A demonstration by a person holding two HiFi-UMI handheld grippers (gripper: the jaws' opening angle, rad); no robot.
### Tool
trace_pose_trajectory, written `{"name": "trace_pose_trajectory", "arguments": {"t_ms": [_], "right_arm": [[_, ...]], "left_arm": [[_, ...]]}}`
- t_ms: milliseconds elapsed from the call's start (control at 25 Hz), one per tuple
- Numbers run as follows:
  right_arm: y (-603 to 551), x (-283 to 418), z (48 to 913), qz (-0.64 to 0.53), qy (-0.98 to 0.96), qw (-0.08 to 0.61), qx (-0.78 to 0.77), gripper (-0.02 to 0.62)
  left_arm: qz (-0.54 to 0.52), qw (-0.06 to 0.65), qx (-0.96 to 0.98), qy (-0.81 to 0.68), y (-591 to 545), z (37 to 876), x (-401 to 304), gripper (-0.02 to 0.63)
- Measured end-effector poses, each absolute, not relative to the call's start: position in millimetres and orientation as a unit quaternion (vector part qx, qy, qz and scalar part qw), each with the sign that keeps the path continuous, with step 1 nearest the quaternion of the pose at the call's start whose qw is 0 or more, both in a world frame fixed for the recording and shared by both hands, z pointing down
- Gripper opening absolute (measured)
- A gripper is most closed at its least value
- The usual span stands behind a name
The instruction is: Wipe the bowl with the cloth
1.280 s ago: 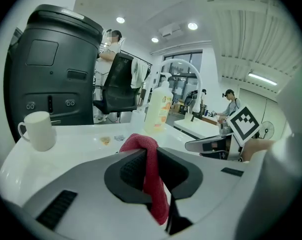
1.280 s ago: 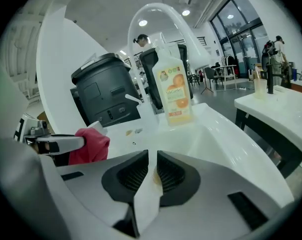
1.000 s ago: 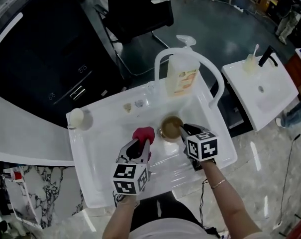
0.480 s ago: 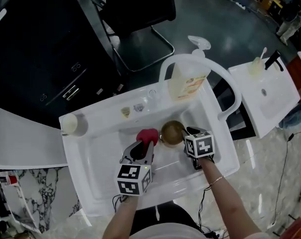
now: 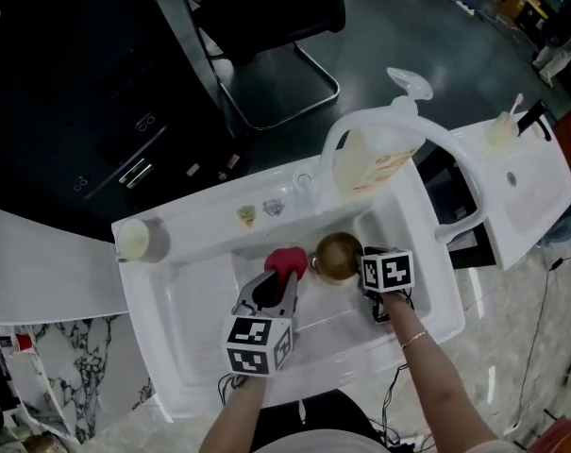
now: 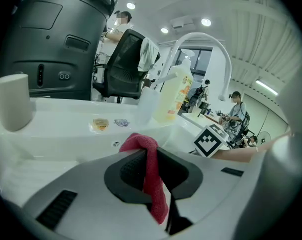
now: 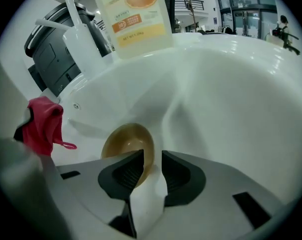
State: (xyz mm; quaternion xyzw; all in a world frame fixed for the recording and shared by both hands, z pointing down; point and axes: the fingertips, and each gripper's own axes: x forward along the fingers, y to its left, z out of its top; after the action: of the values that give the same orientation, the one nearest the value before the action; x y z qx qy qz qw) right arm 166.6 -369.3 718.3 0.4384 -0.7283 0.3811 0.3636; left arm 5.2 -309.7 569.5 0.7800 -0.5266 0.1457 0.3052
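Now, step: bowl in sink, unwiped.
Left hand-held gripper: clenched on cloth.
Right hand-held gripper: released, jaws just opening, bowl between them.
Next: steady bowl, bring cloth in.

Covered, cropped, unreadable
The right gripper covers the bowl at 5 o'clock; the left gripper hides part of the cloth; the soap bottle is cropped at 12 o'clock; two stickers are too small to read.

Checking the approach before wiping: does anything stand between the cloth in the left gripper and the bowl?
Nothing visible does. The red cloth, clamped in the left gripper, sits just beside the bowl, with only bare sink between.
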Motion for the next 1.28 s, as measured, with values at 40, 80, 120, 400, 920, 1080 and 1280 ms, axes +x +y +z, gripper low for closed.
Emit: {"name": "trace_pose_trajectory", "arguments": {"t_ms": [40, 80, 120, 400, 920, 1080, 1280], "right_arm": [[-369, 166, 721, 0.386, -0.726, 0.364, 0.437, 0.121], [-369, 165, 724, 0.390, -0.724, 0.365, 0.437, 0.121], [-369, 164, 727, 0.392, -0.721, 0.367, 0.438, 0.113], [-368, 154, 723, 0.382, -0.716, 0.376, 0.448, 0.018], [-347, 136, 616, 0.289, -0.761, 0.326, 0.480, 0.015], [-334, 134, 572, 0.249, -0.768, 0.309, 0.502, 0.015], [-315, 130, 530, 0.214, -0.776, 0.281, 0.522, 0.015]], "left_arm": [[0.145, 0.306, 0.780, -0.527, -310, 570, 4, 0.063], [0.144, 0.306, 0.780, -0.526, -311, 571, 2, 0.063], [0.143, 0.306, 0.780, -0.526, -311, 572, 1, 0.063], [0.140, 0.307, 0.778, -0.529, -311, 571, -8, 0.063], [0.124, 0.257, 0.811, -0.511, -287, 508, -6, 0.063], [0.118, 0.230, 0.825, -0.503, -276, 482, -2, 0.063], [0.102, 0.201, 0.844, -0.486, -259, 448, 6, 0.063]]}}
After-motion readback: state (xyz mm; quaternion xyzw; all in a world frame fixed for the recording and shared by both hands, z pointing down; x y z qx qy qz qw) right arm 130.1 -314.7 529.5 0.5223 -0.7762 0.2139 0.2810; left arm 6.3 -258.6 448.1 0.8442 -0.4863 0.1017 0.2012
